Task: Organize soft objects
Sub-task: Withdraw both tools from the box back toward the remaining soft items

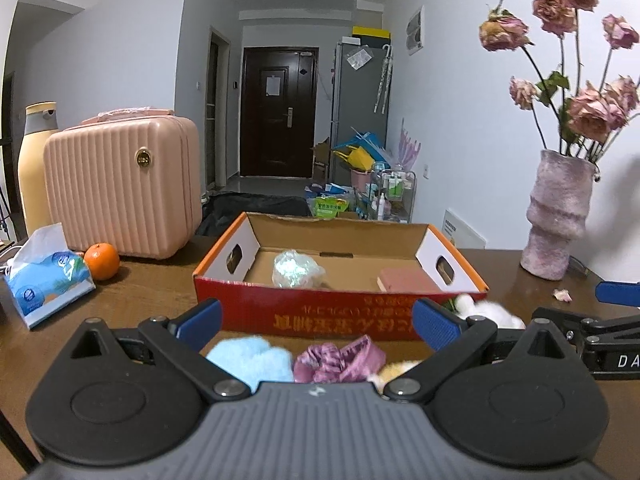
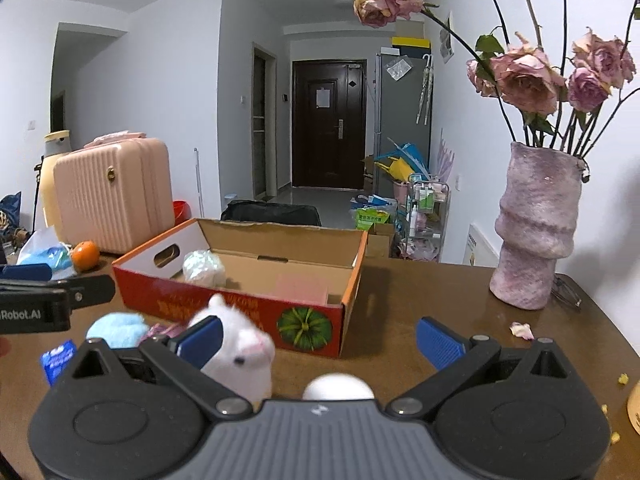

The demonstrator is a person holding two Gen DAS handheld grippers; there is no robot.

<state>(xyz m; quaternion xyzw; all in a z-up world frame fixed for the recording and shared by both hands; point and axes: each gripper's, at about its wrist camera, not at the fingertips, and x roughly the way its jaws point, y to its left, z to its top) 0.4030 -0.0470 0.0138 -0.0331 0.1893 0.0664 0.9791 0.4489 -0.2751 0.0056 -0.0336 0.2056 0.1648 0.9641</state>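
A red cardboard box (image 1: 340,312) (image 2: 240,308) stands open on the brown table and holds a clear crumpled plastic bundle (image 1: 294,270) (image 2: 203,267) and a pink block (image 1: 408,280) (image 2: 302,288). In front of it lie a light blue fluffy toy (image 1: 250,358) (image 2: 116,328), a purple scrunched cloth (image 1: 340,360) and a white plush rabbit (image 2: 240,344) (image 1: 488,312). My left gripper (image 1: 318,320) hangs open above the blue toy and purple cloth. My right gripper (image 2: 318,338) is open, its left finger in front of the rabbit, with a white ball (image 2: 338,388) just below.
A pink ribbed case (image 1: 124,184) (image 2: 112,192), an orange (image 1: 102,261) (image 2: 85,255) and a tissue pack (image 1: 44,280) stand at the left. A pink vase (image 1: 554,216) (image 2: 536,232) of dried roses stands at the right, with a fallen petal (image 2: 522,330) near it.
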